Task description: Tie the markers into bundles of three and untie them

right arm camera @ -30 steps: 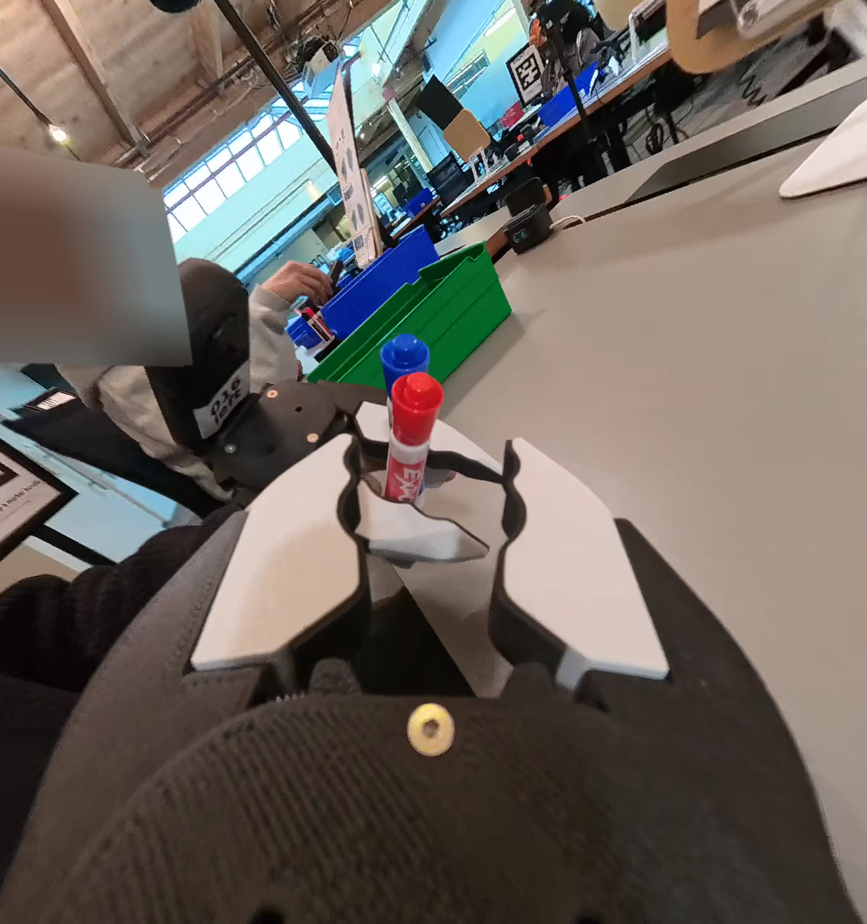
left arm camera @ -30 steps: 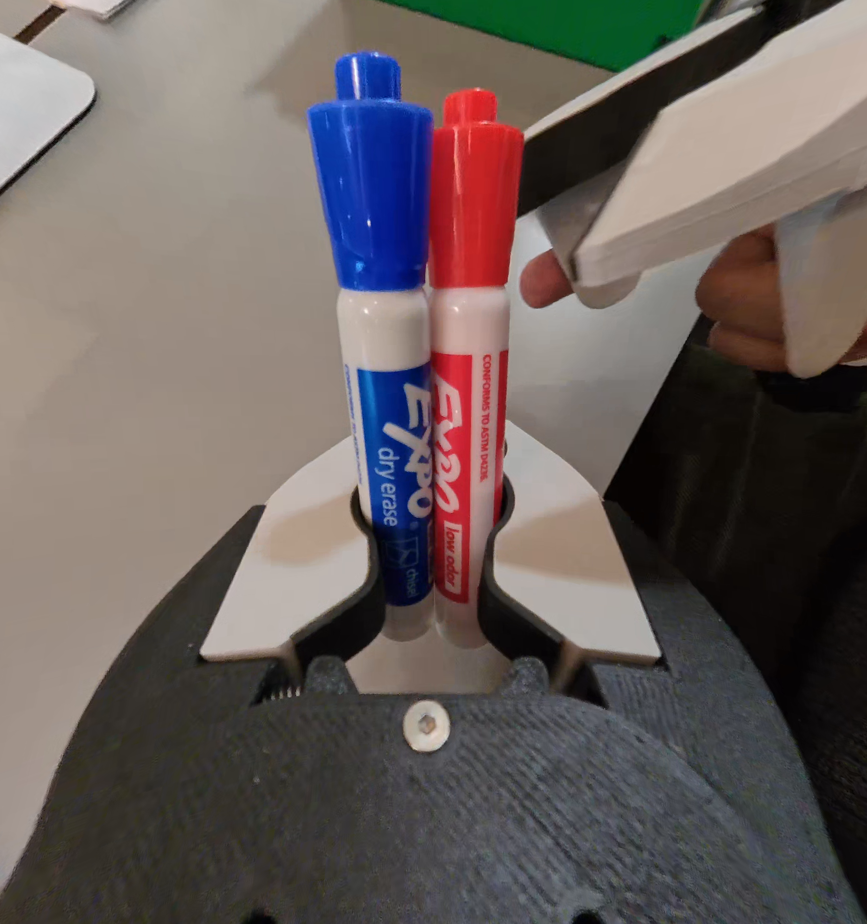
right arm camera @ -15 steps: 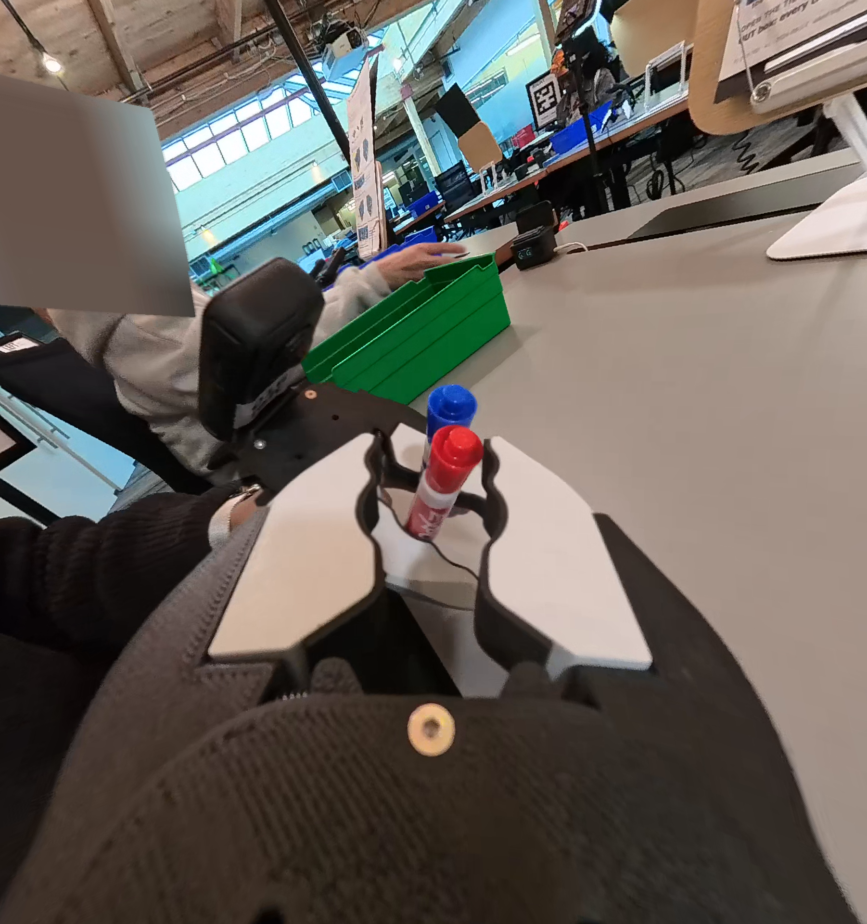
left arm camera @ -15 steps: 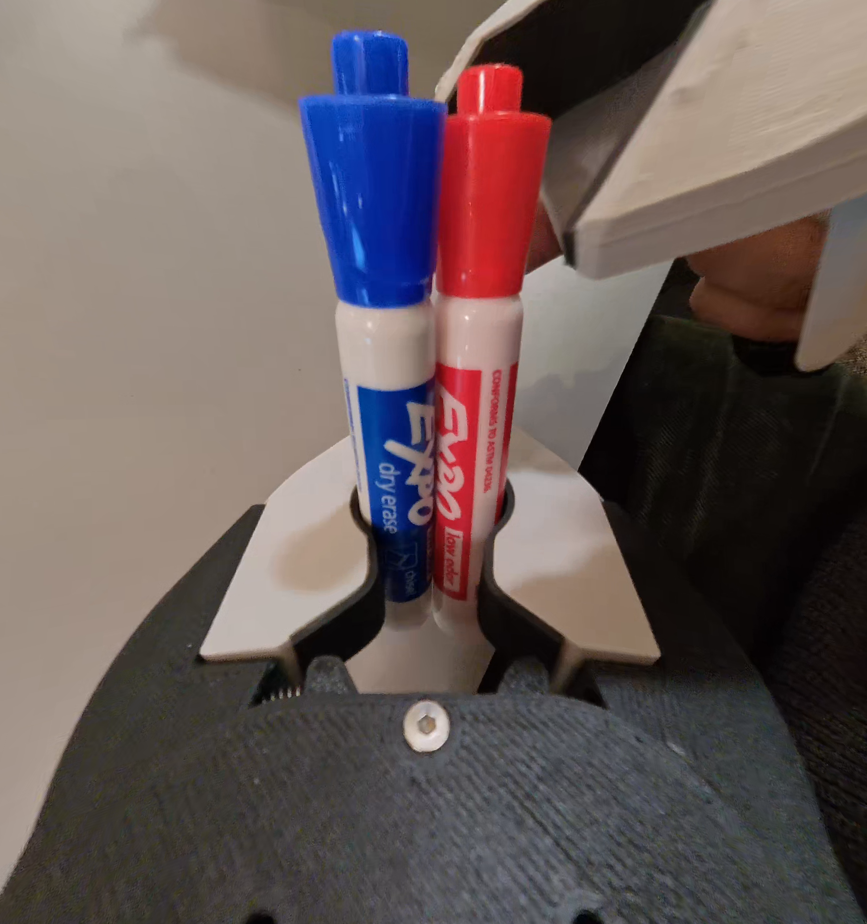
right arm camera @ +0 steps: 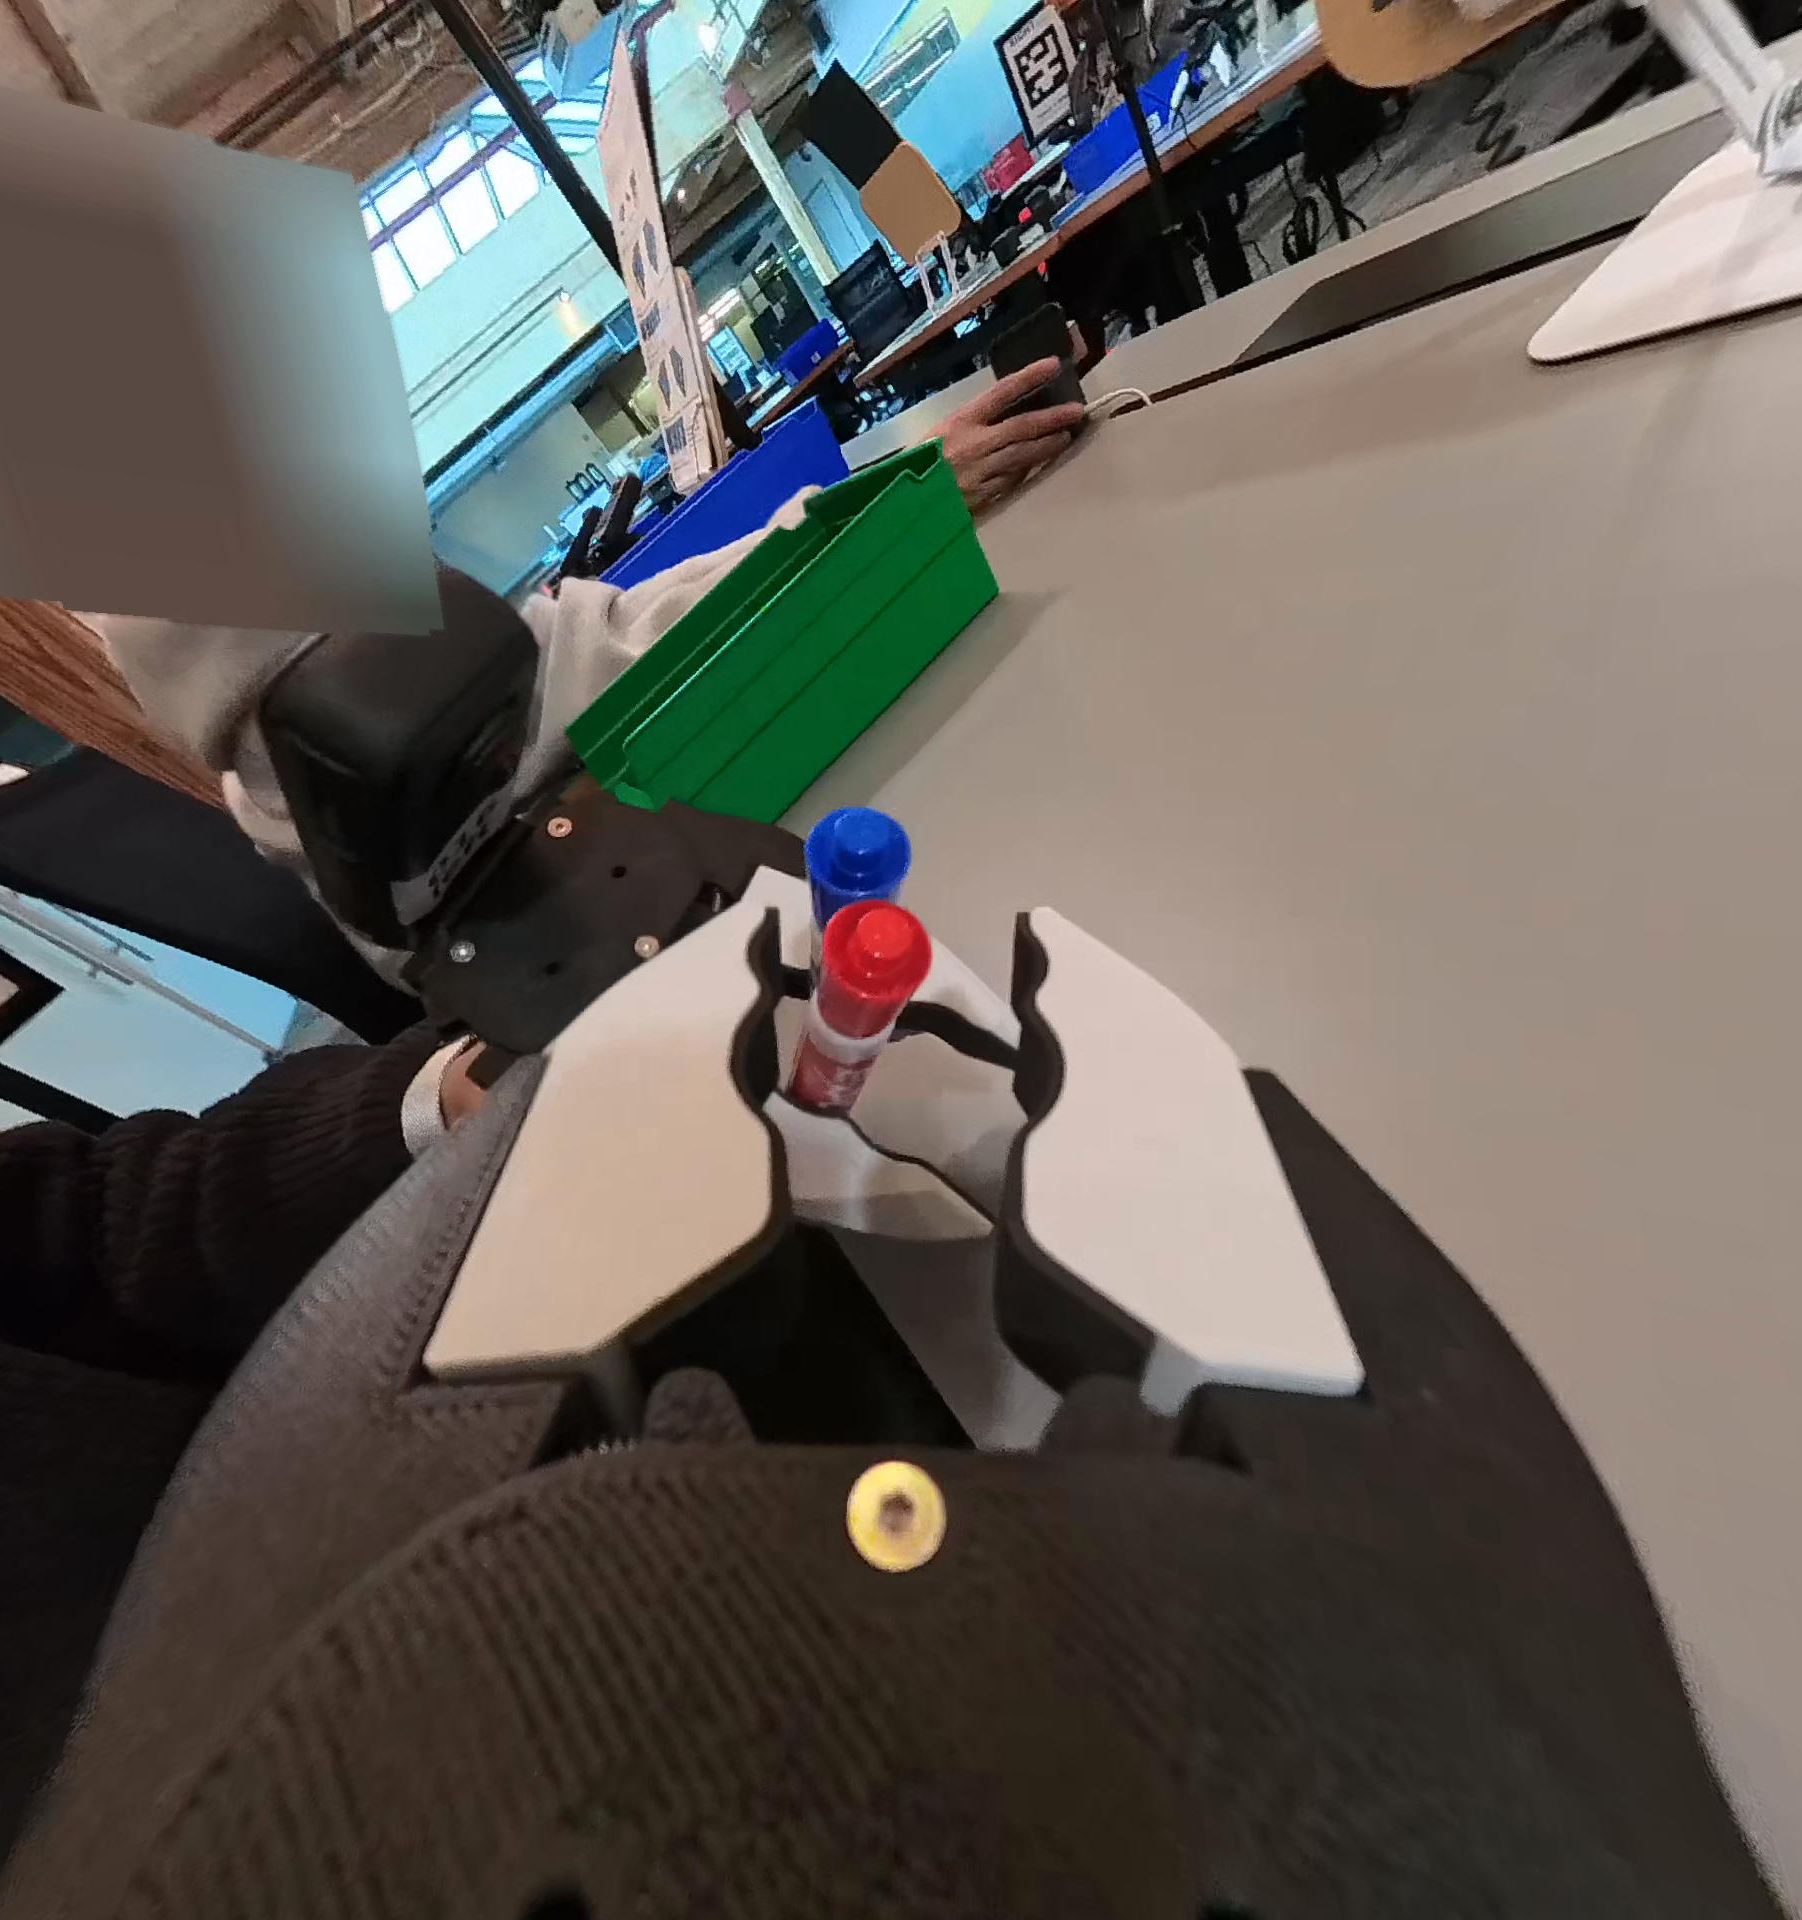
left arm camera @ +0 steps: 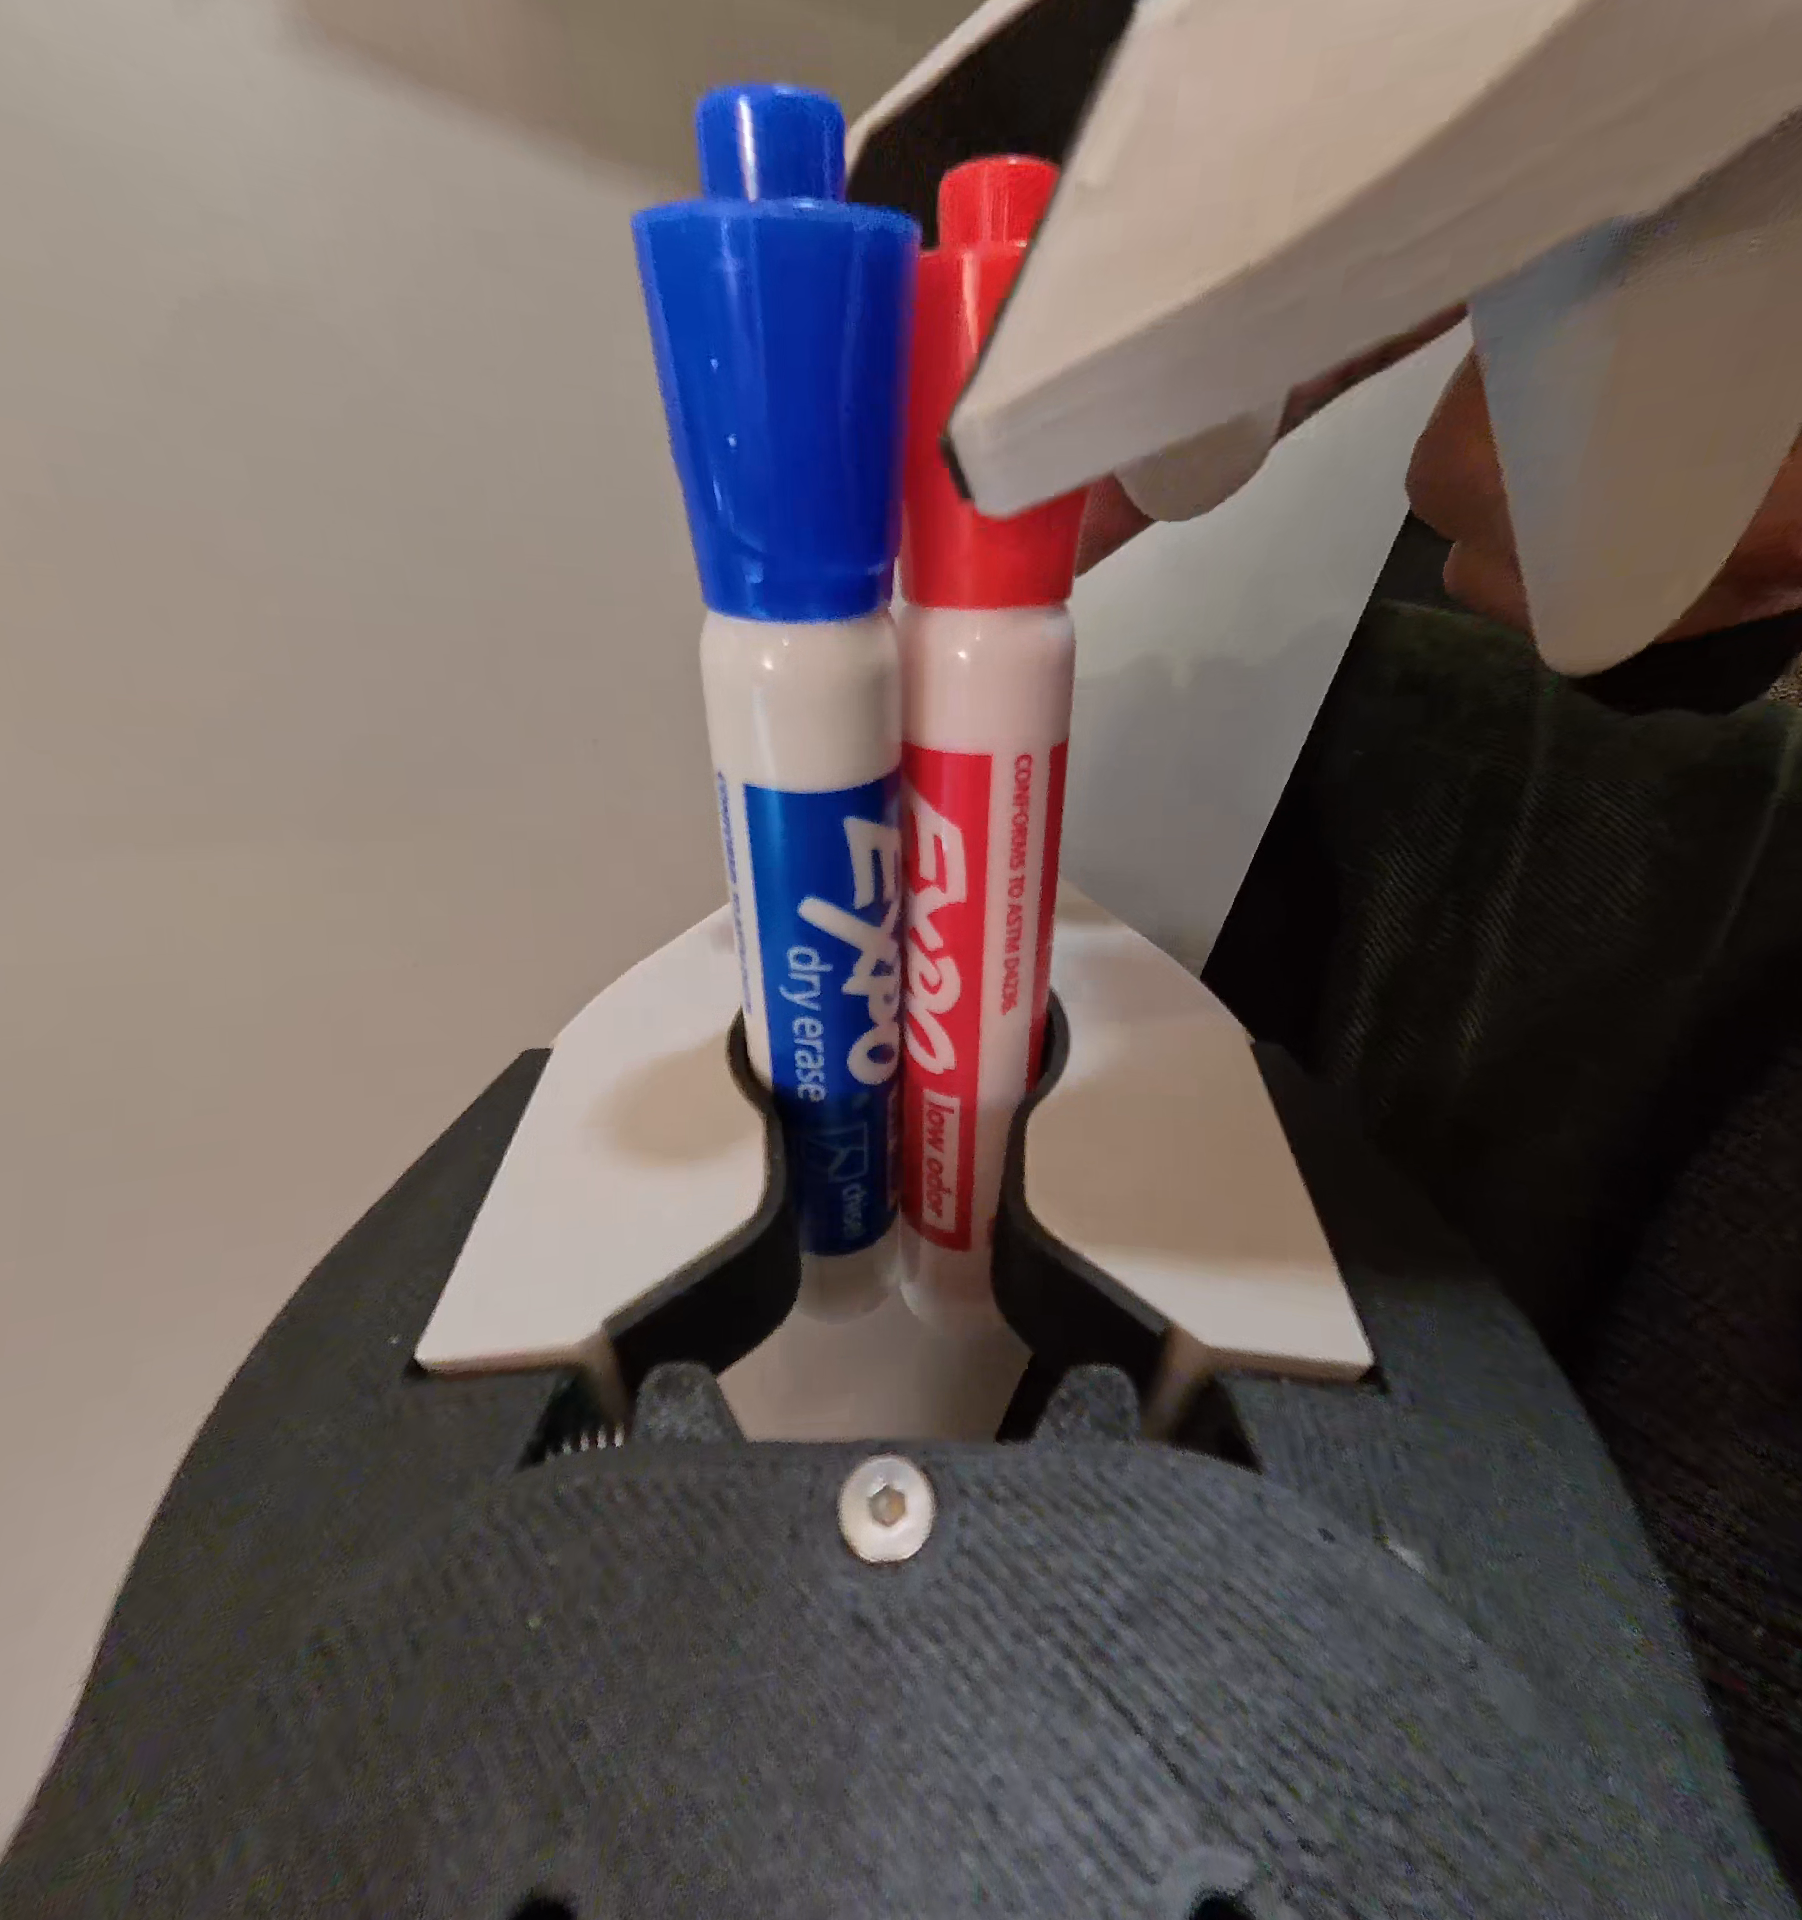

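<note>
Grey tabletop (right arm camera: 1396,727) fills the right half of the right wrist view, bare and wide out to a white stand base (right arm camera: 1707,270) at its far edge. Green bin (right arm camera: 803,644) sits at the table's left rim, beyond the grippers, with a blue bin (right arm camera: 731,499) behind it. Left gripper (left arm camera: 892,997) is pinched on two capped markers held side by side and touching, caps pointing away from it: blue marker (left arm camera: 793,665) left, red marker (left arm camera: 985,727) right. Right gripper (right arm camera: 892,971) is spread, its two fingers flanking the red marker's cap with a gap on each side; in the left wrist view one white finger (left arm camera: 1188,343) crosses in front of the red cap, contact not discernible. Blue marker stands just past the right gripper's fingertips, outside them.
</note>
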`<state>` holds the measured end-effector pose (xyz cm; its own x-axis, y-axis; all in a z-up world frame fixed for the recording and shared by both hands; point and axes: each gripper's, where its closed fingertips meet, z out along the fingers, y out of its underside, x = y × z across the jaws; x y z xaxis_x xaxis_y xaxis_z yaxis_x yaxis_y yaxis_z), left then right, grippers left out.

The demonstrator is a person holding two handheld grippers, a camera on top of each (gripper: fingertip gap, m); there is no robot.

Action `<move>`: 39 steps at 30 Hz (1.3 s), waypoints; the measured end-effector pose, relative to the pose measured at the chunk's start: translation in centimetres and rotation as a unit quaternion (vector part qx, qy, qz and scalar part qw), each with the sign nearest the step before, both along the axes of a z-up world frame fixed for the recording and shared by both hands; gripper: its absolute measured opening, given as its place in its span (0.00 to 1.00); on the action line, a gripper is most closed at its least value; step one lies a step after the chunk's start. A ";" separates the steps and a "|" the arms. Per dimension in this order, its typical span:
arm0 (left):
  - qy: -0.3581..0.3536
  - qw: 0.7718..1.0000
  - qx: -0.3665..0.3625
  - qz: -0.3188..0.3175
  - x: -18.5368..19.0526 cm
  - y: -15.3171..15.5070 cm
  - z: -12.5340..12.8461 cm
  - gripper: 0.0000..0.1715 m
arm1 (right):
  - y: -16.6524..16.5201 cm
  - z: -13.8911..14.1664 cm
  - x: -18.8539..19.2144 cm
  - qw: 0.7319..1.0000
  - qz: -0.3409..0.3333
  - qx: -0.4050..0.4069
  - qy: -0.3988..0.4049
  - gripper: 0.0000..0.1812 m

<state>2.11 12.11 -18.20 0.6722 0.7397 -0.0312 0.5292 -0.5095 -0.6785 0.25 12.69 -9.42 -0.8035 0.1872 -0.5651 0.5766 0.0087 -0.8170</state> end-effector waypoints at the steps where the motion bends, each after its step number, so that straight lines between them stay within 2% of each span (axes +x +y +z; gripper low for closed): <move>1: -0.002 1.000 -0.002 -0.002 0.1 0.0 -0.1 0.26 | 0.1 -0.1 -0.1 1.000 -0.001 0.000 -0.009 0.24; 3: -0.003 1.000 -0.003 -0.002 0.1 0.1 -0.2 0.26 | 0.1 -0.5 -0.3 1.000 0.002 0.004 -0.023 0.24; 9: -0.010 1.000 -0.005 0.004 0.1 -0.1 -0.4 0.26 | -0.2 -0.5 0.3 1.000 0.013 0.005 -0.019 0.12; 15: -0.007 1.000 -0.017 0.013 0.0 -0.3 -0.4 0.26 | -0.1 -0.8 0.3 0.999 0.013 0.009 -0.040 0.12; 20: 0.001 1.000 -0.006 0.019 -0.3 -0.5 0.0 0.26 | -0.5 -1.4 0.9 0.999 0.024 0.030 -0.028 0.16; 25: -0.002 1.000 -0.010 0.021 -0.2 -0.7 -0.2 0.26 | -0.8 -1.8 1.5 0.998 0.039 0.043 -0.028 0.12; 35: -0.013 1.000 -0.015 0.020 -0.1 -0.6 -0.8 0.26 | -0.9 -1.9 1.9 0.997 0.050 0.056 -0.009 0.11; 39: -0.013 1.000 -0.014 0.021 -0.2 -0.7 -0.7 0.26 | -0.9 -1.9 1.9 0.997 0.049 0.060 0.003 0.17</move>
<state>1.91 11.42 -18.93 0.6408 0.7669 -0.0353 0.5676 -0.5043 -0.6508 2.10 11.77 -11.31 -0.8248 0.1736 -0.5380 0.5628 0.1616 -0.8107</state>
